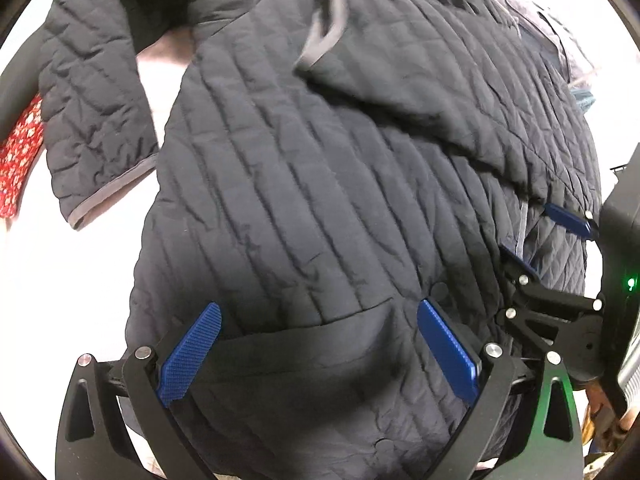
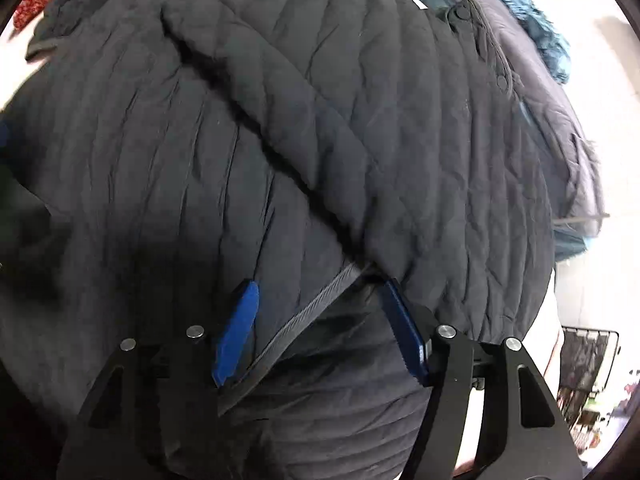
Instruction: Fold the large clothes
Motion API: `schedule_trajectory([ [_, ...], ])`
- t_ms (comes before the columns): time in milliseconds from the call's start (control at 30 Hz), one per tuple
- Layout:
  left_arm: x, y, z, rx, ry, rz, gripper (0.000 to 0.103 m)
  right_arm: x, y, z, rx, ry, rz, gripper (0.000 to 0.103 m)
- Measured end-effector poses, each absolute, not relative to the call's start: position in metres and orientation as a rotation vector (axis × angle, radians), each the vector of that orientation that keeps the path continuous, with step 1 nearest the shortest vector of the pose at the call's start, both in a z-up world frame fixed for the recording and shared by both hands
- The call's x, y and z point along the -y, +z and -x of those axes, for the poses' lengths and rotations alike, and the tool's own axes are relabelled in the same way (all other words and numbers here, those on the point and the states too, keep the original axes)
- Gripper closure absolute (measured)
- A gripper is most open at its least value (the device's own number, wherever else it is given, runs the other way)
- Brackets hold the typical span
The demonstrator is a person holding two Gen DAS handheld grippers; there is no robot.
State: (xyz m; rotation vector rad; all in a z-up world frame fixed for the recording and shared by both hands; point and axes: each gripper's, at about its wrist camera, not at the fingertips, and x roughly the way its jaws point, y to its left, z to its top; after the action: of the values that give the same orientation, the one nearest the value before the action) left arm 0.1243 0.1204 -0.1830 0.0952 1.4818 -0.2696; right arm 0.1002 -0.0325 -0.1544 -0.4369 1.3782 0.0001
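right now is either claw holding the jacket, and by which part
Nothing is held. The left claw and right claw both stand open over the dark quilted jacket, with the grey trimmed edge lying loose between the right claw's pads.

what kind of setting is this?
Probably a home or laundry-folding spot: a dark quilted jacket spread on a white surface, a red floral fabric beside it, a wire basket at the edge.

You have no text, label, brand, number or sign to read in either view.
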Motion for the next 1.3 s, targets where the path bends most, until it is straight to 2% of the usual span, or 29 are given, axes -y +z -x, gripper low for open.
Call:
schedule_trajectory([
  [100, -0.130, -0.185, -0.127, -1.481, -0.270, -0.094, 0.006, 0.050, -0.154, -0.095, -1.400, -0.024, 0.339, 0.024],
  [400, -0.112, -0.176, -0.142, -1.456, -0.315, -0.131, 0.006, 0.169, -0.146, -0.054, -1.452, -0.182, -0.273, 0.023],
  [533, -0.104, -0.165, -0.149, -1.427, -0.334, -0.161, 0.006, 0.203, -0.150, -0.022, -1.450, -0.247, -0.403, 0.023],
  [700, -0.093, -0.149, -0.170, -1.391, -0.350, -0.187, 0.006, 0.237, -0.150, 0.019, -1.445, -0.295, -0.449, 0.023],
  [967, -0.076, -0.124, -0.209, -1.336, -0.338, -0.203, 0.006, 0.323, -0.128, 0.069, -1.313, -0.419, -0.565, 0.023],
  [1133, -0.055, -0.124, -0.237, -1.301, -0.312, -0.191, 0.006, 0.357, -0.110, 0.063, -1.218, -0.446, -0.581, 0.023],
  [1300, -0.025, -0.133, -0.252, -1.281, -0.349, -0.262, 0.006, 0.326, -0.089, 0.023, -1.186, -0.408, -0.451, 0.023],
])
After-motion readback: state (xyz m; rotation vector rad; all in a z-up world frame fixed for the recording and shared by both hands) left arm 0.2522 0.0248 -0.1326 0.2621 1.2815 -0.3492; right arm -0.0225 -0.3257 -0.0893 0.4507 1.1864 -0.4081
